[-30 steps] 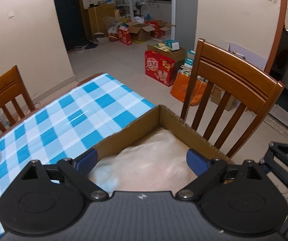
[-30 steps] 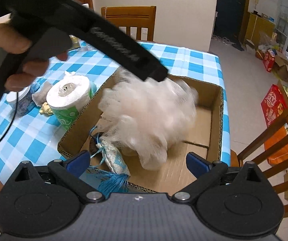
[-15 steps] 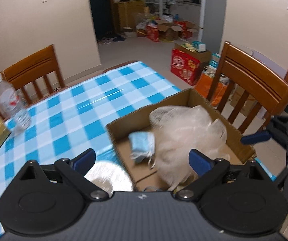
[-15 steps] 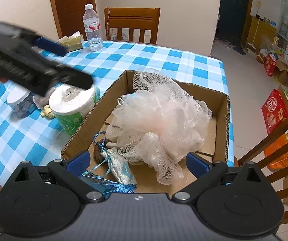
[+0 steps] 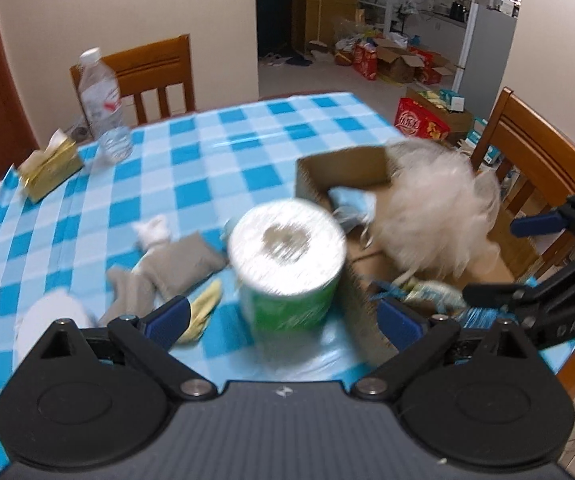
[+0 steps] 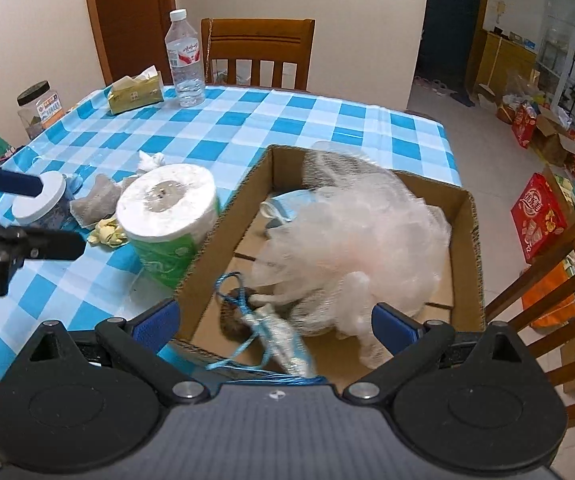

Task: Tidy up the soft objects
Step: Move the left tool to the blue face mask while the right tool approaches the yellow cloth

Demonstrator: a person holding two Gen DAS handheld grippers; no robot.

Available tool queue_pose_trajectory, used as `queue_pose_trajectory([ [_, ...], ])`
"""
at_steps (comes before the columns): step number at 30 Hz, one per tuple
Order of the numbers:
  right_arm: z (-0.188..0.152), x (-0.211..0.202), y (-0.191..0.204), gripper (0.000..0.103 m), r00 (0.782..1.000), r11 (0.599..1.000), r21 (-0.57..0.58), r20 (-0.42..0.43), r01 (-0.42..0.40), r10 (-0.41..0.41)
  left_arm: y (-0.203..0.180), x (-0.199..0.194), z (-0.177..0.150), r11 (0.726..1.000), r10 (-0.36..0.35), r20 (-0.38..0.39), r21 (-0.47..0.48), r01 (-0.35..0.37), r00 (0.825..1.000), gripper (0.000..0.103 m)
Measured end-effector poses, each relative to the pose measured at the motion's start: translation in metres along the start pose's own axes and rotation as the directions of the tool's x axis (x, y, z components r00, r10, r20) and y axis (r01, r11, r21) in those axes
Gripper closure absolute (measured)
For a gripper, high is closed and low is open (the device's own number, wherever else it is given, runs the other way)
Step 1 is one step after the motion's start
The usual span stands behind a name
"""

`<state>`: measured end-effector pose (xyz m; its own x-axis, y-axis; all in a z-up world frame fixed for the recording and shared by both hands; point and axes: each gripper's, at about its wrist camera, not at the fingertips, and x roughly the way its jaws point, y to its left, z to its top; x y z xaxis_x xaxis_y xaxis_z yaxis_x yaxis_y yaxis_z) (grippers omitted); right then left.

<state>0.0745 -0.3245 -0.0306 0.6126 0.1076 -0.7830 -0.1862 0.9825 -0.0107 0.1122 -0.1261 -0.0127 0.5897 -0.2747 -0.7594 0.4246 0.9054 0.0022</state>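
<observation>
A pale pink mesh bath pouf [image 6: 351, 240] lies in the open cardboard box [image 6: 469, 248], with a blue face mask [image 6: 287, 204] and a tasselled blue sachet [image 6: 283, 340]. The pouf [image 5: 435, 216] and box [image 5: 343, 168] also show in the left wrist view. My left gripper [image 5: 281, 320] is open and empty, over the table just before a toilet paper roll [image 5: 287, 256]. A grey cloth toy [image 5: 167, 272] and a yellow scrap [image 5: 203, 308] lie left of the roll. My right gripper [image 6: 273, 320] is open and empty at the box's near edge.
A water bottle [image 6: 185, 64], a gold tissue pack [image 6: 135, 92] and a black-lidded jar [image 6: 41, 108] stand at the table's far side. A white-lidded jar [image 6: 41, 200] is by the toy. Wooden chairs [image 6: 259, 52] stand around the checked table [image 6: 247, 128].
My left gripper has let go of the pouf, which now rests in the box, and has swung left to face the toilet roll. My right gripper has hardly moved.
</observation>
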Motion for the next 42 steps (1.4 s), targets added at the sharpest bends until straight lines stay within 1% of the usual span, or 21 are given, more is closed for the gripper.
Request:
queue_pose_trajectory([
  [2, 0.000, 0.000, 0.014, 0.000, 1.000, 1.000, -0.001, 0.000, 0.019, -0.019, 0.011, 0.000, -0.011, 1.000, 0.006, -0.006, -0.005, -0.006, 1.000, 0.004],
  [5, 0.000, 0.002, 0.039, 0.000, 0.998, 0.999, 0.007, -0.019, 0.052, -0.051, 0.028, -0.002, -0.028, 1.000, 0.012, -0.011, 0.014, -0.012, 1.000, 0.004],
  [9, 0.000, 0.004, 0.074, 0.000, 0.998, 0.999, 0.018, -0.031, 0.050, -0.049, 0.054, -0.008, -0.046, 0.998, 0.019, -0.018, 0.062, -0.018, 1.000, 0.004],
  [12, 0.001, 0.011, 0.101, 0.000, 0.998, 0.998, 0.021, -0.043, 0.051, -0.050, 0.076, -0.012, -0.059, 0.997, 0.020, -0.039, 0.075, -0.017, 0.999, 0.004],
  [16, 0.001, 0.024, 0.138, 0.000, 0.997, 0.999, 0.022, -0.067, 0.046, -0.045, 0.107, -0.014, -0.074, 0.997, 0.007, -0.058, 0.077, -0.002, 0.998, 0.004],
  [24, 0.008, 0.051, 0.197, 0.000, 0.993, 0.999, -0.003, -0.110, 0.041, -0.042, 0.166, -0.020, -0.094, 0.998, 0.008, -0.064, 0.062, -0.004, 0.998, 0.004],
  [28, 0.016, 0.060, 0.217, 0.000, 0.992, 1.000, -0.022, -0.127, 0.015, -0.018, 0.193, -0.019, -0.101, 1.000, 0.009, -0.074, 0.030, -0.007, 0.997, 0.004],
  [32, 0.024, 0.073, 0.229, 0.000, 0.989, 0.998, -0.060, -0.146, -0.031, 0.022, 0.214, -0.018, -0.106, 1.000, 0.006, -0.084, -0.017, -0.008, 0.996, 0.004],
  [35, 0.029, 0.085, 0.236, 0.000, 0.988, 0.992, -0.104, -0.146, -0.070, 0.054, 0.223, -0.015, -0.109, 0.999, 0.013, -0.095, -0.049, -0.018, 0.995, 0.004],
  [39, 0.037, 0.107, 0.239, 0.000, 0.985, 0.985, -0.139, -0.149, -0.106, 0.085, 0.233, -0.006, -0.112, 0.994, 0.049, -0.119, -0.086, -0.060, 0.992, 0.004],
  [42, 0.042, 0.123, 0.241, 0.000, 0.984, 0.978, -0.170, -0.149, -0.118, 0.093, 0.243, 0.001, -0.114, 0.988, 0.031, -0.145, -0.143, -0.052, 0.989, 0.004],
])
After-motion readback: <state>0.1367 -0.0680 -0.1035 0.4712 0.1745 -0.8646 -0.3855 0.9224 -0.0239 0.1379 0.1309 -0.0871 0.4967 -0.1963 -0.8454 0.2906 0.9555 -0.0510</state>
